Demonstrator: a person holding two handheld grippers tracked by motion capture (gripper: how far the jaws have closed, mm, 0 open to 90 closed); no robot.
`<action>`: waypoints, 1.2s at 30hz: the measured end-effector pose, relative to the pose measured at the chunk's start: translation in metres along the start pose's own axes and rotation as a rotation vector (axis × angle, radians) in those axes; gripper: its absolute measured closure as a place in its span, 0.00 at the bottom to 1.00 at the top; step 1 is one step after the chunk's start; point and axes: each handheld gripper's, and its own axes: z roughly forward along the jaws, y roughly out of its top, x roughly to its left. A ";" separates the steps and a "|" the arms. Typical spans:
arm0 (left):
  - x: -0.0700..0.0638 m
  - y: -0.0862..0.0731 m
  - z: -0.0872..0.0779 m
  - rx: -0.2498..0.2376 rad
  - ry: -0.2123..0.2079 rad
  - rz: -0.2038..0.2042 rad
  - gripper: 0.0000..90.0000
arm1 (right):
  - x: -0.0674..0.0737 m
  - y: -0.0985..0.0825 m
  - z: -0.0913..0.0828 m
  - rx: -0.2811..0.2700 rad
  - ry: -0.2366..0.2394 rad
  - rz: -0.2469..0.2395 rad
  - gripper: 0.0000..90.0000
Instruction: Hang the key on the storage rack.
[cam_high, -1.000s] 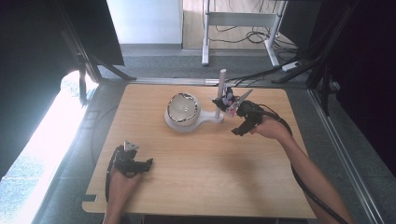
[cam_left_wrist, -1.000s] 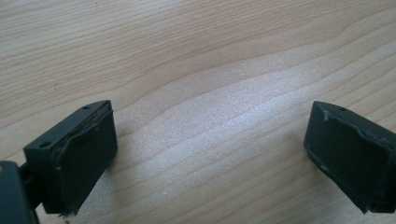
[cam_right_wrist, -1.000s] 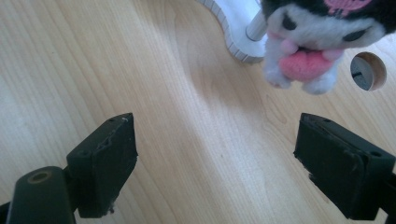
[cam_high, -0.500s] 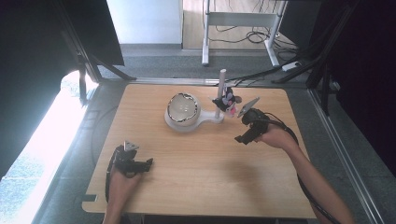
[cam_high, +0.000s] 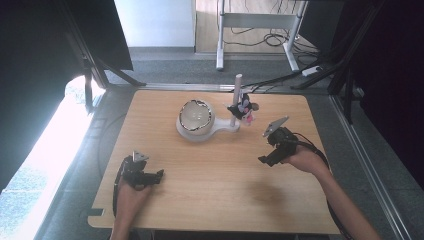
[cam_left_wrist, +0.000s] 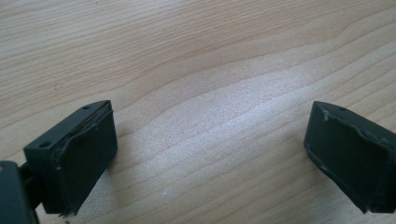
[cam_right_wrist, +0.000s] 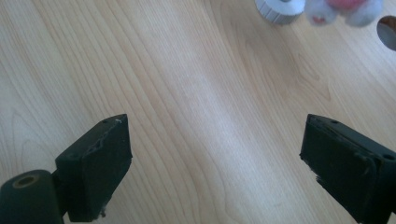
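A white stand (cam_high: 220, 131) sits at the table's far middle, with a round glossy bowl (cam_high: 196, 116) on its left end and an upright post (cam_high: 237, 87) on its right. A small dark and pink fluffy thing (cam_high: 244, 108) hangs on the post; its white and pink fluff (cam_right_wrist: 345, 9) lies beside the stand's round foot (cam_right_wrist: 280, 8). My right gripper (cam_high: 263, 160) is right of and nearer than the stand, apart from it. Its jaws have just been opening and stand open over bare wood (cam_right_wrist: 215, 154). My left gripper (cam_high: 158, 175) rests open at the near left, nothing between its jaws (cam_left_wrist: 210, 144).
The wooden table (cam_high: 215, 200) has a round hole (cam_right_wrist: 387, 32) near the stand. Dark stands and cables surround the table's far and right sides. A cable trails from each gripper along the forearm.
My right hand has drawn back from the post, toward the right and near side. The fluffy thing stays on the post. The left hand has not moved.
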 end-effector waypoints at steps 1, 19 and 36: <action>0.000 0.000 0.000 0.000 0.000 -0.004 0.03 | 0.000 0.000 0.000 0.000 0.000 0.000 0.10; 0.000 0.000 0.000 0.001 0.000 -0.002 0.03 | 0.021 -0.034 -0.011 -0.037 -0.026 0.016 0.05; 0.000 0.000 0.000 0.001 0.000 -0.002 0.03 | 0.048 -0.057 0.023 -0.099 0.008 0.059 0.03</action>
